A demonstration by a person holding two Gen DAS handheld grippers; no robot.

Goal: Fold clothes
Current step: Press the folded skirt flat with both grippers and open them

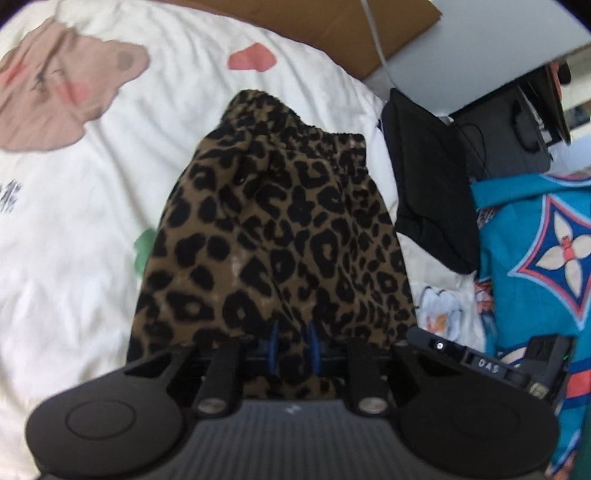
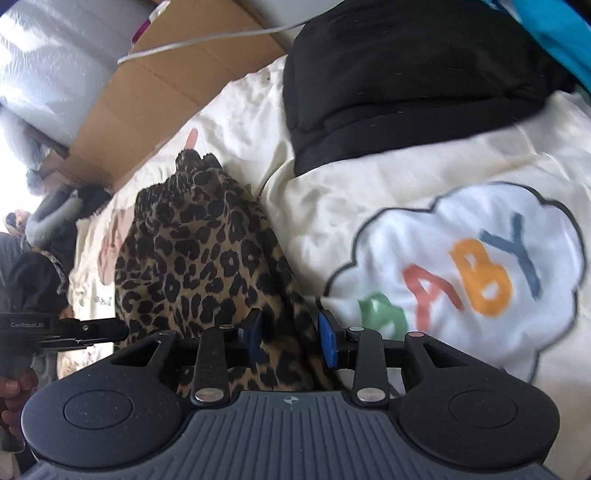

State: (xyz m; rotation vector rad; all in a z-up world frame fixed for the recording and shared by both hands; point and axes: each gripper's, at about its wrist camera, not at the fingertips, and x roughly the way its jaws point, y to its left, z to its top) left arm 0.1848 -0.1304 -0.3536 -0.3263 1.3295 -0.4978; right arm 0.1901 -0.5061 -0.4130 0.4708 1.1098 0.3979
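Left gripper (image 1: 293, 345) pinches leopard-print garment (image 1: 273, 236), pads half buried; right gripper (image 2: 290, 338) part-open astride its edge, contact unclear.

Bedding, cardboard and clutter around the work spot

A cream quilt (image 1: 92, 229) printed with a brown bear (image 1: 62, 88) and a pink heart (image 1: 253, 57) is lying spread across the scene, and its white cloud patch (image 2: 480, 273) is showing coloured letters. A brown cardboard sheet (image 1: 332, 26) is lying along the far edge, with a white cable (image 2: 207, 40) trailing over it. At far right a grey panel (image 1: 498, 40) is leaning over dark gear.
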